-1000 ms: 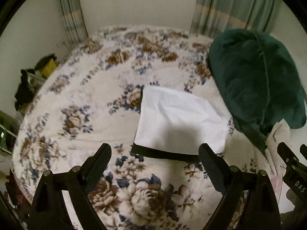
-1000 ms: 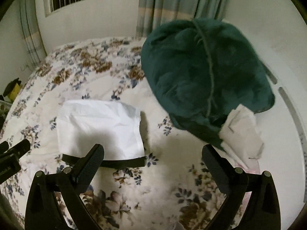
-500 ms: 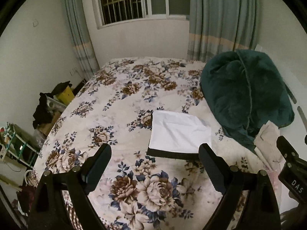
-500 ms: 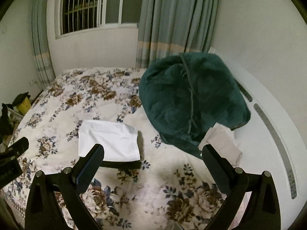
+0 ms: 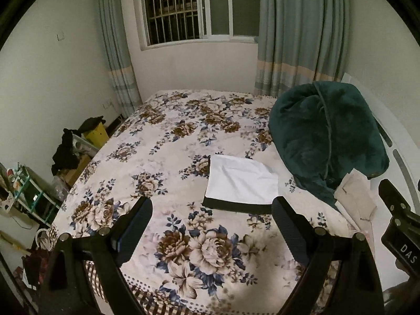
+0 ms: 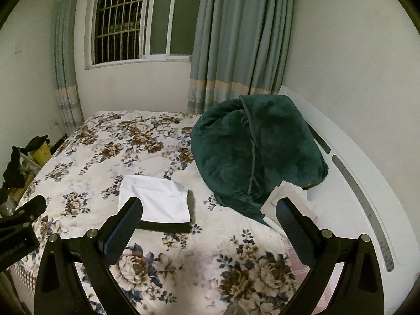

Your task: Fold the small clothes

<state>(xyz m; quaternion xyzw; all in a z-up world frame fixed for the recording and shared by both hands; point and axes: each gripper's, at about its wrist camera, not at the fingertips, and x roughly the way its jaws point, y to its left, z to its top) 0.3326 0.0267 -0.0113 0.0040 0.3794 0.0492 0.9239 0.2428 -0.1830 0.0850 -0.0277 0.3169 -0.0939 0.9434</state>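
Folded white garment [image 5: 242, 178] with black band along near edge lies flat on floral bedspread [image 5: 162, 162], mid-bed, just left of green blanket heap [image 5: 325, 136]; same fold and spot as a second ago. Both cameras now higher and farther back: window [image 5: 189, 8], curtains [image 5: 302, 31] newly in view. Left gripper [image 5: 211, 225] jaws wide apart, empty, clear of cloth. Right gripper [image 6: 208, 223] likewise spread, holding nothing. Pale cloth pile [image 5: 357, 197] beside blanket.
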